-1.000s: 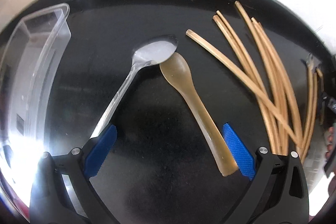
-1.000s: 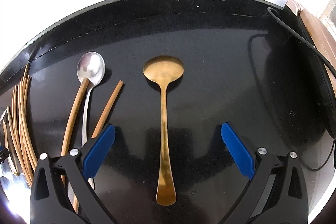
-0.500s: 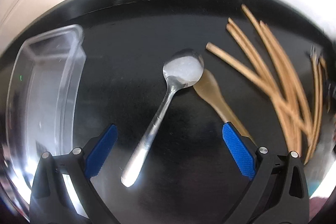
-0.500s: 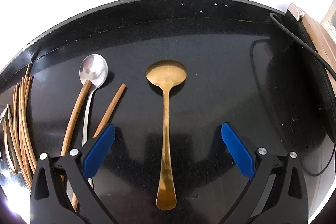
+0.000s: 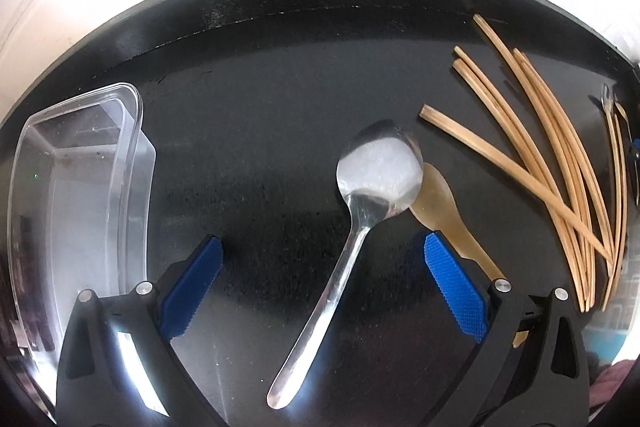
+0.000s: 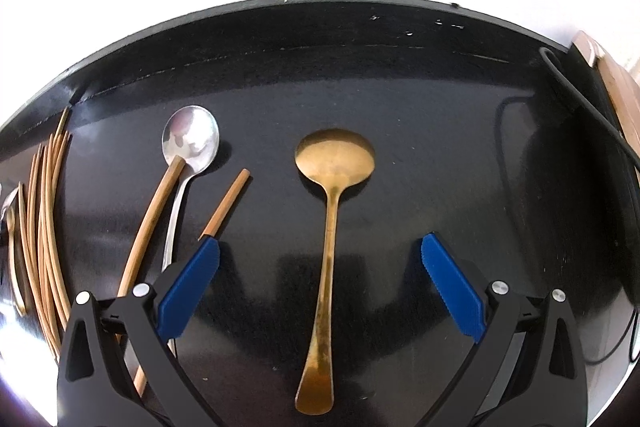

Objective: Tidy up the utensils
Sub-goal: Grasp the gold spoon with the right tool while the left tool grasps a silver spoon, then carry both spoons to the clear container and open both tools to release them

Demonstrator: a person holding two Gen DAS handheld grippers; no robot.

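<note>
Left gripper (image 5: 320, 267) fingers are apart, straddling a steel spoon (image 5: 352, 211) on the worktop (image 5: 248, 131). Right gripper (image 6: 320, 267) fingers are apart around a gold spoon (image 6: 330, 227).

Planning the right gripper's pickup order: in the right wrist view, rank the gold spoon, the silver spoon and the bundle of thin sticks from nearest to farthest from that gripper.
From the right gripper:
1. Gold spoon, between the open fingers.
2. Silver spoon, just left of the left finger.
3. Bundle of thin sticks, at the far left edge.
</note>
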